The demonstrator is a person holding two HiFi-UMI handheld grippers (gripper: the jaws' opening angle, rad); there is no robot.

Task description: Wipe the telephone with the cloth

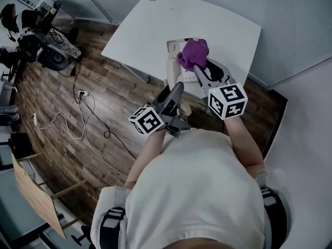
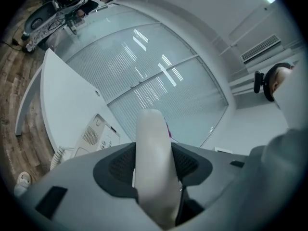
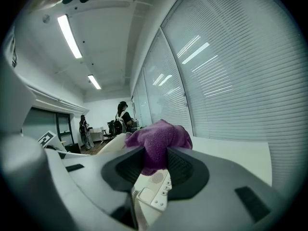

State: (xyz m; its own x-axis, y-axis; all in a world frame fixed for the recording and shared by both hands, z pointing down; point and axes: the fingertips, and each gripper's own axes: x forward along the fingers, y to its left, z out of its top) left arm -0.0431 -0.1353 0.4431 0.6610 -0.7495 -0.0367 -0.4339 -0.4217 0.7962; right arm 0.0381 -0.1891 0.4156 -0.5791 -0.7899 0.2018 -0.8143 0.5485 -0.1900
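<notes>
On the white table (image 1: 140, 30) sits a cream telephone base (image 1: 173, 47), partly hidden by a purple cloth (image 1: 193, 53). My right gripper (image 1: 201, 70) is shut on the cloth and holds it over the base. In the right gripper view the cloth (image 3: 161, 139) bunches up between the jaws, with the base's keys (image 3: 155, 196) just below. My left gripper (image 1: 174, 91) is shut on the cream handset (image 1: 169, 72), lifted off the base at its left side. In the left gripper view the handset (image 2: 154, 162) stands between the jaws, with the base (image 2: 92, 136) and coiled cord (image 2: 57, 155) down to the left.
Glass partition walls with blinds (image 2: 159, 76) close in the table's far side. Loose cables (image 1: 83, 113) lie on the wood floor to the left, with office chairs (image 1: 46, 51) and a wooden table (image 1: 33, 188) beyond. People (image 3: 122, 117) stand far off in the room.
</notes>
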